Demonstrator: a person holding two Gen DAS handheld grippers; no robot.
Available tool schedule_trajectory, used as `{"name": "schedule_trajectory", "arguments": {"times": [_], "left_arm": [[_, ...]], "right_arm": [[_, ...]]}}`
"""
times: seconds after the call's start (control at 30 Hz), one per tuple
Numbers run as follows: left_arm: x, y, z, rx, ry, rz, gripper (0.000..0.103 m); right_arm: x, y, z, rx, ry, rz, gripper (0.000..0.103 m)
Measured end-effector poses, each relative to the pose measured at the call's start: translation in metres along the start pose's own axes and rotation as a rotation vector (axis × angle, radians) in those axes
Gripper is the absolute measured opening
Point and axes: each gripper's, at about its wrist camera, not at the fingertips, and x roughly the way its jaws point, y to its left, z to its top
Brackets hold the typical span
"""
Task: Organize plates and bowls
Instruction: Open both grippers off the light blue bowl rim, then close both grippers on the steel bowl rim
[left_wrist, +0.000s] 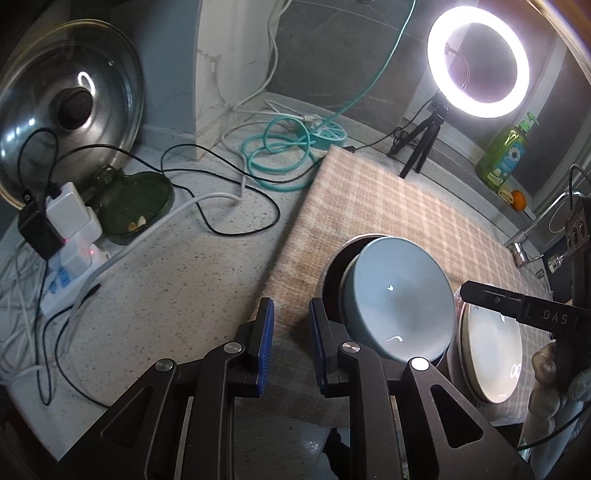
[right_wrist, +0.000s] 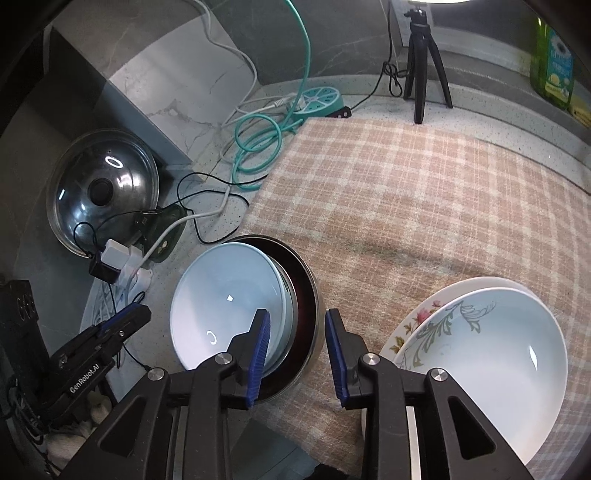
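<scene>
1. "DAS" – white letters on right gripper (left_wrist: 465, 290) arm, seen from left wrist cam.
2. "GenRobot.AI" – on left gripper (right_wrist: 135, 314) body, right wrist cam.
3. Green bottle (left_wrist: 504, 155) label: unreadable.

Both views look steeply down along their own fingers, close over the table (left_wrist: 166, 295). The left wrist view sits at the cloth's (left_wrist: 388, 206) left edge, with the blue bowl (left_wrist: 400, 295) at 3 o'clock. The right wrist view sits further right — that bowl (right_wrist: 221, 306) lies at 9 o'clock. Both share the bowl, cloth, lid (left_wrist: 70, 103) and tripod (right_wrist: 424, 66) — each catching the other gripper at its edge.
</scene>
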Motion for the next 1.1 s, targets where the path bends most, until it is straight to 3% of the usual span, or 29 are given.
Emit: {"name": "schedule_trajectory", "arguments": {"times": [0.17, 0.4, 0.7, 1.03, 1.1], "left_arm": [[-0.009, 0.005, 0.0, -0.006, -0.025, 0.013, 0.017], [-0.001, 0.022, -0.007, -0.112, 0.028, -0.078, 0.017], [0.014, 0.024, -0.013, -0.193, 0.096, -0.184, 0.017], [0.023, 0.017, -0.008, -0.189, 0.122, -0.217, 0.017], [0.026, 0.016, -0.008, -0.19, 0.131, -0.221, 0.016]], "right_arm": [[-0.005, 0.001, 0.001, -0.028, -0.03, -0.002, 0.029], [-0.011, -0.01, 0.008, -0.01, -0.086, 0.001, 0.036], [-0.001, -0.024, 0.009, 0.02, 0.004, 0.023, 0.036], [0.012, -0.034, 0.013, 0.095, 0.062, 0.071, 0.036], [0.017, -0.034, 0.014, 0.097, 0.074, 0.074, 0.03]]}}
